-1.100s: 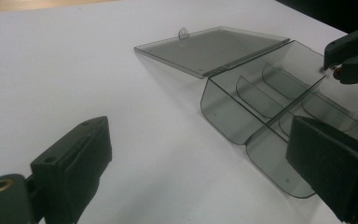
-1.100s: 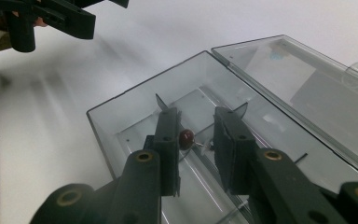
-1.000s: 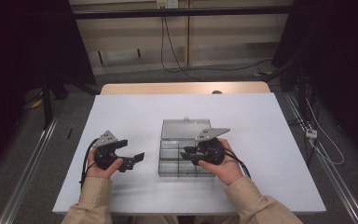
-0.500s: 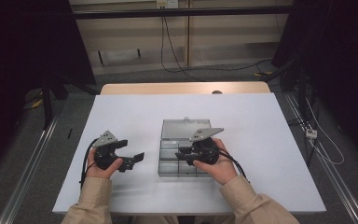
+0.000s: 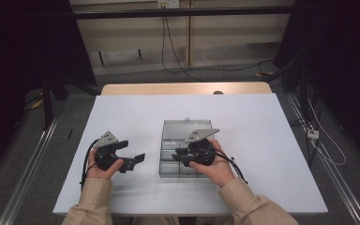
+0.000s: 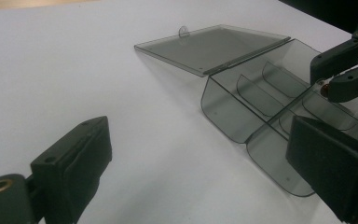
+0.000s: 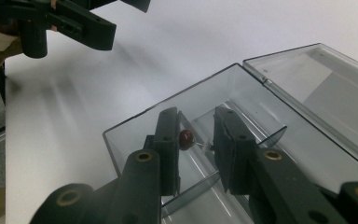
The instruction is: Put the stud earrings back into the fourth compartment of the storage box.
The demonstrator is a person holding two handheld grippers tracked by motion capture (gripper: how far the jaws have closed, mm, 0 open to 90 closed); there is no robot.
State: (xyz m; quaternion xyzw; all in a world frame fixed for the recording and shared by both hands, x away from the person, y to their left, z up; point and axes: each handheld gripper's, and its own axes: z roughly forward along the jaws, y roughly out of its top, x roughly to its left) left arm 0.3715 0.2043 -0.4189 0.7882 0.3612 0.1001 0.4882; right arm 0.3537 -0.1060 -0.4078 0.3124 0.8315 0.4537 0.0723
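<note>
Bead point(image 7: 186, 138), small, dark red, round: sits between the right gripper's point(image 7: 195, 140) jaws, inside a near-left compartment of the clear divided box point(image 5: 185, 154). It touches the left jaw pad; a gap shows between it and the other pad, so the jaws are partly spread and not clamped on it. Whether the bead rests on the compartment floor or hangs on the pad, cannot tell.

Box lies at table centre on the white table point(image 5: 262, 140), lid point(image 6: 214, 46) thrown open and flat on the far side, tab pointing away. Curved-bottom cells visible in the left gripper view; those seen there look bare.

Change over the last second: right hand point(image 5: 218, 168) has slid a little leftward and nearer across the box, bringing the right gripper point(image 5: 180, 157) over the near-left cells. Left gripper point(image 5: 133, 161) has held its place left of the box, apart from it, jaws wide open and holding nothing, pointed toward the box.

Reading: the shift looks like positioning over a chosen cell. Jaws parted around the bead suggest either a drop just being made or a pick about to close; the pictures do not settle which. Left gripper plays no part for now.
</note>
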